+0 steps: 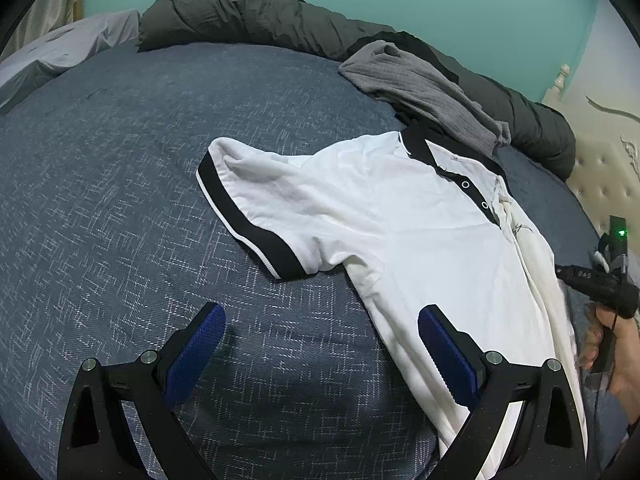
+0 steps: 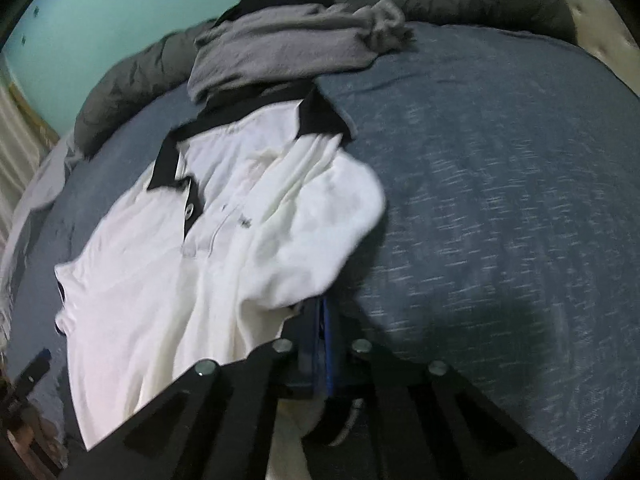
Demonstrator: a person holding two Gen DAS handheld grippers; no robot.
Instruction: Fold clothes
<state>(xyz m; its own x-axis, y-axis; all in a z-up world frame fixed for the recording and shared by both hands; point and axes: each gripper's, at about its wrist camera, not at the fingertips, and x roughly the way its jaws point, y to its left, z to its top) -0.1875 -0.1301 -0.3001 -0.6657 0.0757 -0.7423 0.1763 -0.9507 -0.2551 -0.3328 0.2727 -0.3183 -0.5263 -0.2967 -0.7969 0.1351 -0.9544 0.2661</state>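
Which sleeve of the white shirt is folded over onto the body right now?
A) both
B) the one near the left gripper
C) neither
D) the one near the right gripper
D: the right gripper is shut on the shirt and that side lies doubled over the body, while the other sleeve lies spread flat on the bed.

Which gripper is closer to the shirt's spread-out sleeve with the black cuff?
Left. The left gripper hovers open just below that sleeve, beside the shirt's side. The right gripper is shut on the other sleeve, across the shirt.
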